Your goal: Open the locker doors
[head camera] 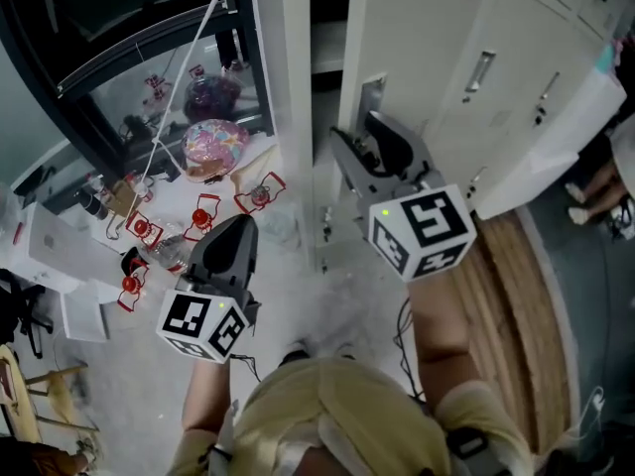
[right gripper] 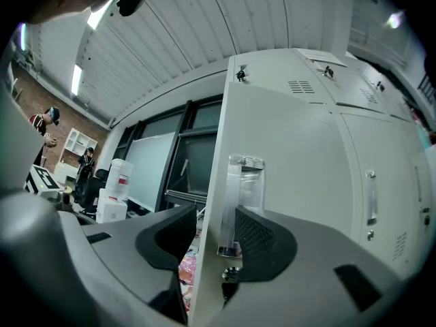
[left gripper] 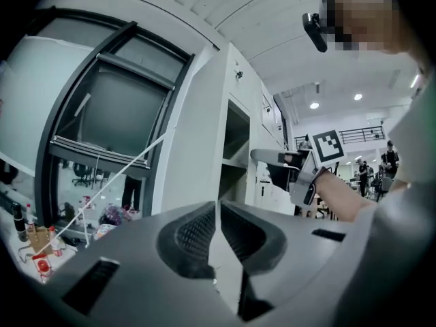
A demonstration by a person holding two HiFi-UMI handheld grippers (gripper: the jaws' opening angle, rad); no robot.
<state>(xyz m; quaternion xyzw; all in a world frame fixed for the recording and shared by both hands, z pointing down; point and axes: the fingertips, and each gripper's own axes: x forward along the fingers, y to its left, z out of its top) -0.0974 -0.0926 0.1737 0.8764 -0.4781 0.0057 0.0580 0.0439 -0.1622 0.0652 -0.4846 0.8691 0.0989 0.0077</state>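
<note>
left gripper [left gripper: 216,231], jaws pressed together on nothing, hangs low over the pale floor [head camera: 139,400] and takes no part in the work. small red-framed items [head camera: 203,214] lie scattered on the floor just to its left.

to its right stands the bank of grey lockers. the end compartment [head camera: 328,59] is already exposed, dark inside with a shelf showing, and its locker door [right gripper: 293,169] stands ajar. the door's free edge runs upright and faces the person, and the door face stretches away to the right.

right gripper [right gripper: 214,234] is at that edge with its jaws spread, one on each side of it. the pad on the outer face sits against the upright pull handle [right gripper: 243,196], and the inner pad stands just clear of the door's edge, so no firm pinch shows.

further right, the neighbouring doors [head camera: 516,62] are all closed, each with its own small handle.

the right gripper is plainly the nearer tool, with the handle's long axis standing vertical between its jaws. by the look of it, the hinge lies on the far right side of the door. a pull would likely have to bring the free edge toward the person and around to the right, once the jaws close on the edge.
</note>
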